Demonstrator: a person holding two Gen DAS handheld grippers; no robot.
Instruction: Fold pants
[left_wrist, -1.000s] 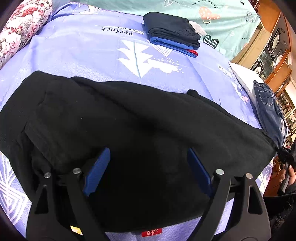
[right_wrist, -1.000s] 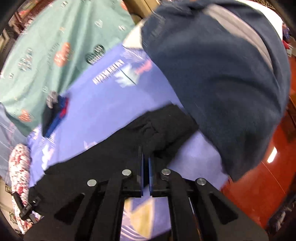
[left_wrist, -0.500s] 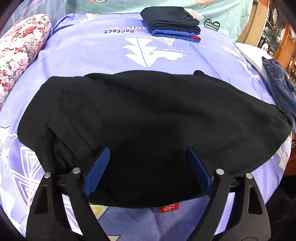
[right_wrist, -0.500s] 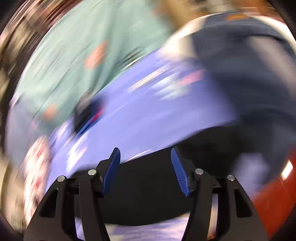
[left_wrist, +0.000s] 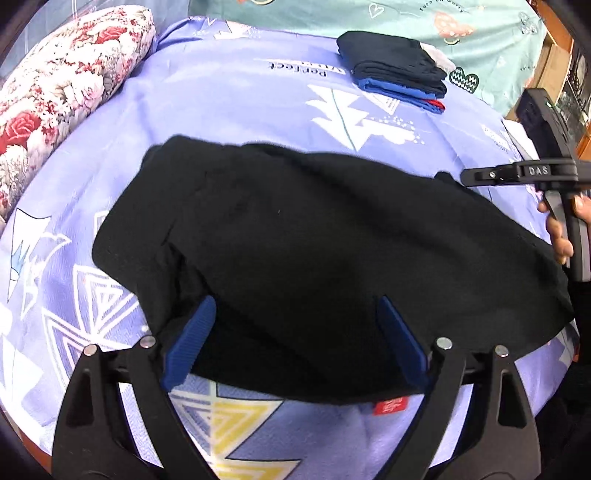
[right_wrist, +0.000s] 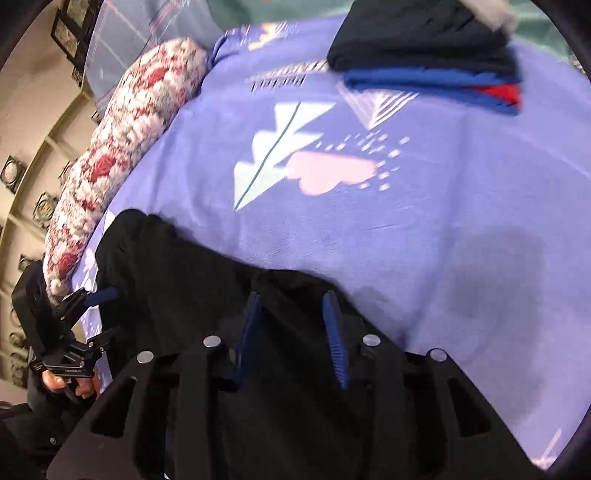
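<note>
Black pants (left_wrist: 314, 240) lie folded into a broad band across the lavender bedsheet (left_wrist: 229, 110). My left gripper (left_wrist: 295, 306) hangs over their near edge, blue pads wide apart and still opening, with nothing pinched. In the right wrist view my right gripper (right_wrist: 291, 299) hovers over the pants (right_wrist: 177, 266) at their far edge. Its jaws are closing, with a ridge of black fabric under the gap and the pads not pressing on it. The right gripper (left_wrist: 517, 173) shows at the right edge of the left wrist view, and the left gripper (right_wrist: 105, 315) at the left of the right wrist view.
A stack of folded dark, blue and red clothes (left_wrist: 395, 66) sits at the far side of the bed. A floral pillow (left_wrist: 62, 85) lies along the left edge. A teal sheet (left_wrist: 480, 37) covers the back. Wooden furniture stands at the far right.
My right gripper let go of the pants' end, swung fast across the bed to their far edge and opened. It now shows in the left wrist view. The left gripper shifted slightly.
</note>
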